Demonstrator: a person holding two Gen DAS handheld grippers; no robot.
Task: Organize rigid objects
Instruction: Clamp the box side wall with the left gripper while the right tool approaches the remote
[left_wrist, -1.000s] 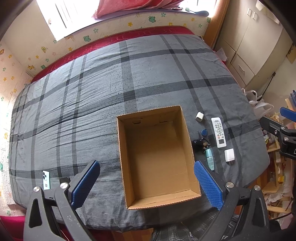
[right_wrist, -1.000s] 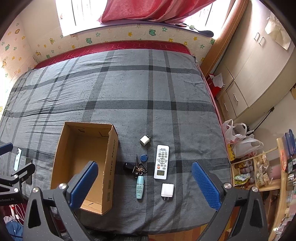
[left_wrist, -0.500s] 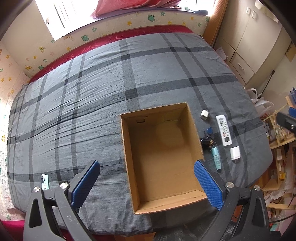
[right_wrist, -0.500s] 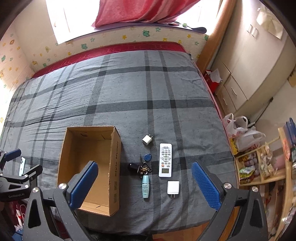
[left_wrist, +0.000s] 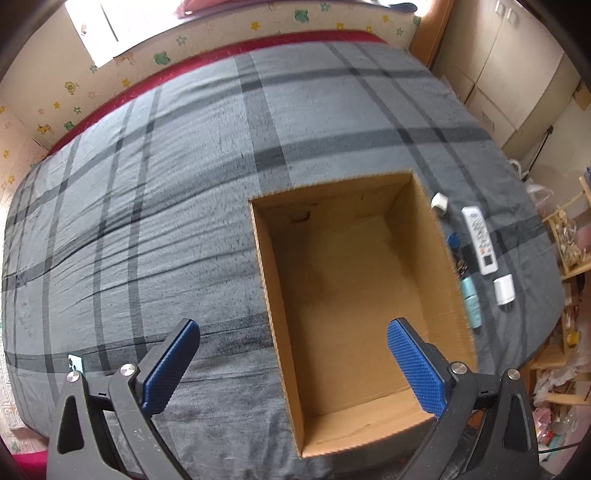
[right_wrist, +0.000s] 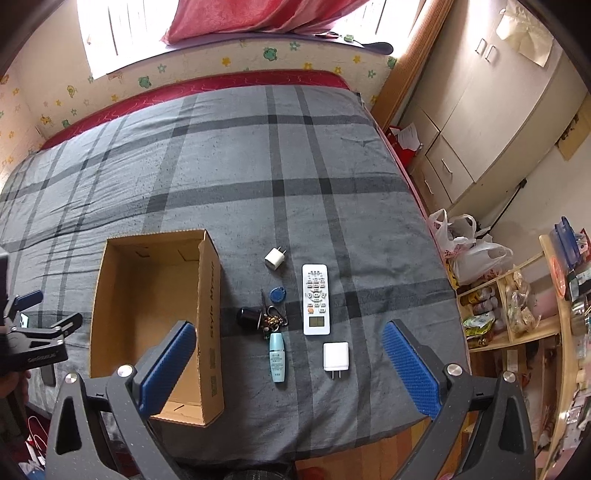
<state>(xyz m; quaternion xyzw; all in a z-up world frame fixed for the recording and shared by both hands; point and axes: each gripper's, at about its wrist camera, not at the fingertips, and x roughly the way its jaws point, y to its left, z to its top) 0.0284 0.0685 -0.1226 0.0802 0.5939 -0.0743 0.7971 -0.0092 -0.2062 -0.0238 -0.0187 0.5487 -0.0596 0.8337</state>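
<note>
A: Start closest. What are the claws doing?

B: The left claw (left_wrist: 291, 363) hangs with its blue-padded fingers spread wide and nothing between them, over the near left part of the open brown cardboard box (left_wrist: 360, 306). The right claw (right_wrist: 290, 365) is spread just as wide, also holding nothing, above the small items.

A: And the box?

B: It sits on the bed's grey plaid cover (right_wrist: 229, 177), near the front edge, and nothing shows inside it. From the right wrist view the same box (right_wrist: 155, 314) lies left of the loose things.

A: List those, near to far.

B: Nearest is a flat white square charger with two prongs (right_wrist: 335, 356), and just left of it a slim pale-teal tube (right_wrist: 277, 356). Beyond the tube lies a dark bunch of keys with a black fob (right_wrist: 264, 319), touching or nearly touching the tube's top. Right of that is a long white remote control with a small screen (right_wrist: 315, 299). Just past the keys is a round blue tag (right_wrist: 276, 294), and farthest a small cream plug adapter (right_wrist: 275, 257).

A: Anything left of the box?

B: A pale phone-like slab (left_wrist: 75, 363) shows at the bed's near left edge, partly hidden.
</note>
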